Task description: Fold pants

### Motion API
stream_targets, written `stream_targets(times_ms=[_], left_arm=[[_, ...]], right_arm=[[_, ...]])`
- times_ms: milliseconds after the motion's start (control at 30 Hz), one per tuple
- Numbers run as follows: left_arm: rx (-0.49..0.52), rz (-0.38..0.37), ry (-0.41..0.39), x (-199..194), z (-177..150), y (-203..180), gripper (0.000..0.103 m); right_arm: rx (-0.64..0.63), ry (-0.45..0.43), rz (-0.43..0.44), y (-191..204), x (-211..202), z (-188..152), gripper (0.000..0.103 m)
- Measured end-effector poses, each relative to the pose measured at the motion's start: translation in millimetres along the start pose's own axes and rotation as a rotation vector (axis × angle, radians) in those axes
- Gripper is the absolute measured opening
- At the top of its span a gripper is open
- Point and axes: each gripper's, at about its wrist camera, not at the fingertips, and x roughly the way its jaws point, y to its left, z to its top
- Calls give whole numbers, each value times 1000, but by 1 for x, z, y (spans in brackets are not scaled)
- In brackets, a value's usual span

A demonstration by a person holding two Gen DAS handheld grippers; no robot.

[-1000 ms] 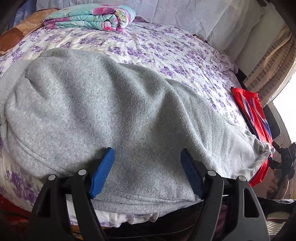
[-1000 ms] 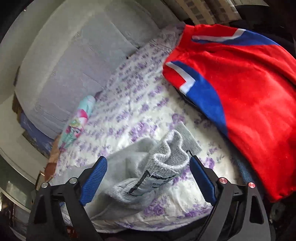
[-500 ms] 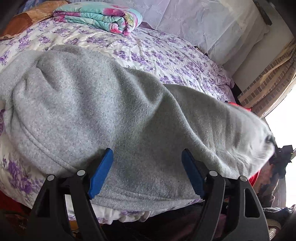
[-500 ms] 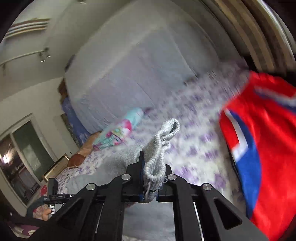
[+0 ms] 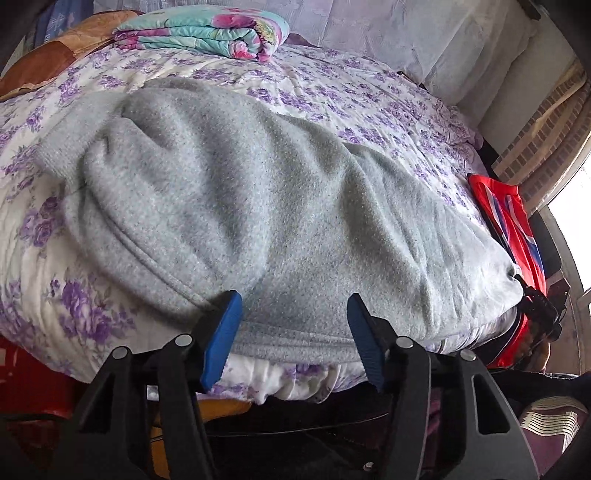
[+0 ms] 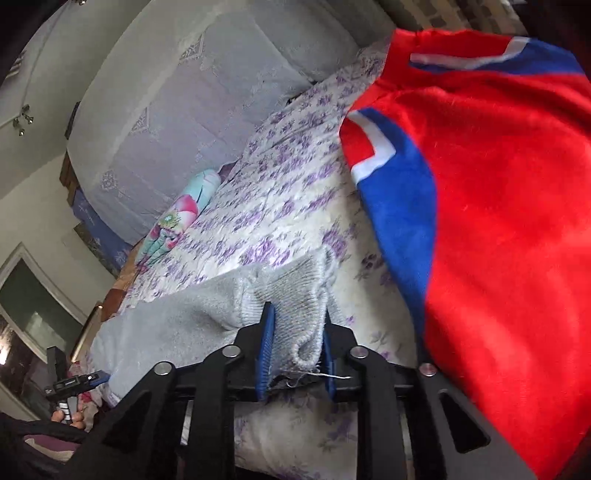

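Grey fleece pants lie spread across the purple-flowered bed, waistband to the left and legs running right. My left gripper is open, its blue pads either side of the pants' near edge at the bed's front. My right gripper is shut on the ribbed grey cuffs at the leg ends, held low over the bed. The right gripper also shows at the far right of the left wrist view.
A red, blue and white garment lies on the bed just right of the cuffs, also seen in the left wrist view. A folded floral blanket sits at the far side. A grey headboard stands behind.
My right gripper closed on the cuffs, lifted them up, then brought them back down near the bed. The left gripper stayed open at the pants' near edge.
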Motion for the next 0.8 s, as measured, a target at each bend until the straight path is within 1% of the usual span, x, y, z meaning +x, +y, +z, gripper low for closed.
stream_targets(times_ms=[33,67,100,133,167,200,233,267,300,333,367,400,433,467,500,533,567,600,633,667,700,733,767,800], left_arm=[[-2,8,3,-5,-2,-2,60],[-6,-1,5,-10,-1,-5,63],[-6,-26,-4,-17,2,-11,68],[15,-49,-21,-23,6,-20,68],[48,-63,-42,-28,11,-32,68],[100,-73,-78,-34,18,-51,71],[144,-70,-111,-37,24,-66,79],[174,-55,-135,-35,29,-78,84],[198,-33,-150,-28,33,-90,91],[211,-17,-144,-16,37,-97,91],[207,2,-117,-2,39,-98,91],[183,30,-68,18,41,-93,91],[144,68,11,42,36,-81,91],[105,92,85,60,29,-68,88],[103,90,97,65,17,-55,83],[144,93,70,60,6,-55,82],[183,107,77,54,-6,-57,82],[189,108,78,49,-14,-57,82],[185,94,79,43,-19,-54,82],[183,81,81,38,-21,-51,82],[175,66,81,33,-18,-50,82],[164,49,75,27,-14,-49,83],[159,30,62,19,-5,-52,83],[171,6,31,12,2,-59,83]], right_arm=[[-25,-45,-34,8,-10,6,34],[-50,-81,-46,16,-20,12,34],[-81,-107,-44,28,-28,21,35],[-115,-122,-40,43,-33,30,36],[-151,-124,-17,61,-34,37,36],[-183,-119,37,79,-33,43,40],[-215,-104,104,100,-28,47,52],[-244,-79,147,121,-20,49,60],[-268,-48,173,140,-9,48,73],[-289,-5,199,159,6,44,77],[-310,46,228,173,24,37,77],[-332,108,237,185,45,27,77],[-342,174,216,190,64,16,77],[-341,254,178,191,84,4,77],[-332,343,125,185,102,-10,76],[-314,452,74,173,120,-27,72],[-313,502,70,162,129,-40,72],[-356,446,108,161,119,-44,71],[-385,458,105,164,114,-42,71],[-378,475,107,170,110,-36,71],[-351,472,150,175,106,-25,71],[-335,454,221,187,101,-10,71],[-342,437,268,200,100,4,71],[-358,423,297,216,102,17,73]])
